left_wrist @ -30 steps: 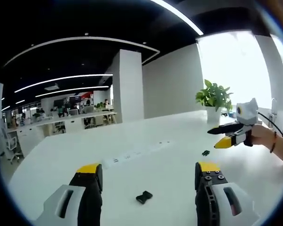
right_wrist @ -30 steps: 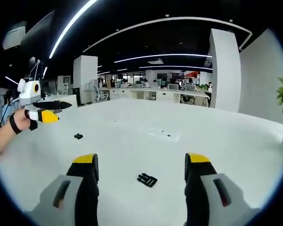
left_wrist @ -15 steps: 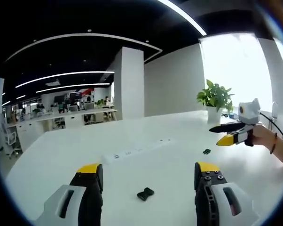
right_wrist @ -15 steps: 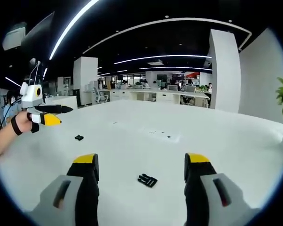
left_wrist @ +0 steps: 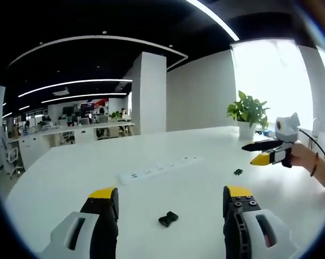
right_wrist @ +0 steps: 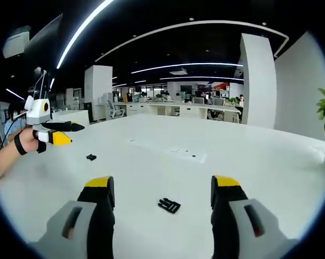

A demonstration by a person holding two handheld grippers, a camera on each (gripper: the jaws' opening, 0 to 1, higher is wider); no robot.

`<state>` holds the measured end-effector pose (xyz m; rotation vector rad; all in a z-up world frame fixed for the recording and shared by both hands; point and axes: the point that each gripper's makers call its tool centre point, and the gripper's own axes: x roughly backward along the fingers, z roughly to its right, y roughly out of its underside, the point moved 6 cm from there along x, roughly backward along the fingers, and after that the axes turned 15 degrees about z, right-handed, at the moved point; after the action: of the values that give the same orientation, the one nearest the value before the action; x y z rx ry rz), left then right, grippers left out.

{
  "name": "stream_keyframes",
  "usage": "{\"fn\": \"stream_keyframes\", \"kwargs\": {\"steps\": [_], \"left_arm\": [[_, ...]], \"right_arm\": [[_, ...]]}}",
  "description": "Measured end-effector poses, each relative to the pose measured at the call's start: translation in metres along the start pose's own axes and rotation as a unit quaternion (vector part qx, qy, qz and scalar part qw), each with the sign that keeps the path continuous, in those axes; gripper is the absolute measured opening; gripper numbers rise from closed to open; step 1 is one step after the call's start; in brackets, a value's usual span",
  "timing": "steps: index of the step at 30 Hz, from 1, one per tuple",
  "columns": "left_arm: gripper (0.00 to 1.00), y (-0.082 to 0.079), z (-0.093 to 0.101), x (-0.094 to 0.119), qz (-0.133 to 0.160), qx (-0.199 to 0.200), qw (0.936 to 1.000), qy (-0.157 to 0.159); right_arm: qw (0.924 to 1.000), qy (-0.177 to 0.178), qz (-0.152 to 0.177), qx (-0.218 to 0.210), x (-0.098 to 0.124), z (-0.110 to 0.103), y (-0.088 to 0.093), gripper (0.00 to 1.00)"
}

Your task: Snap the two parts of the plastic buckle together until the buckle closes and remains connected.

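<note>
Two black buckle parts lie apart on the white counter [left_wrist: 70,178]. Pronged buckle half [right_wrist: 168,205]: flat on the counter, just ahead of the right gripper [right_wrist: 161,190], between its wide-spread, empty fingers. Socket buckle half [left_wrist: 168,218]: flat on the counter, ahead of the left gripper [left_wrist: 170,193], whose fingers also stand wide apart with nothing held. White power strip [left_wrist: 158,169]: farther back on the counter. Potted plant [left_wrist: 248,111]: at the counter's far edge, near the window.
</note>
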<state>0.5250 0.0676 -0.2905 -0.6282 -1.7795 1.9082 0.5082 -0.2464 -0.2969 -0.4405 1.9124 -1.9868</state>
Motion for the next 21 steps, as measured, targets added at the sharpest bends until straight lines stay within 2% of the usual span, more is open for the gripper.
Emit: {"fn": "stream_keyframes", "kwargs": {"steps": [21], "left_arm": [[0.8, 0.0085, 0.0001, 0.0018, -0.009, 0.004, 0.9999, 0.003]], "right_arm": [[1.0, -0.008, -0.005, -0.002, -0.0002, -0.0042, 0.0035, 0.69]]}}
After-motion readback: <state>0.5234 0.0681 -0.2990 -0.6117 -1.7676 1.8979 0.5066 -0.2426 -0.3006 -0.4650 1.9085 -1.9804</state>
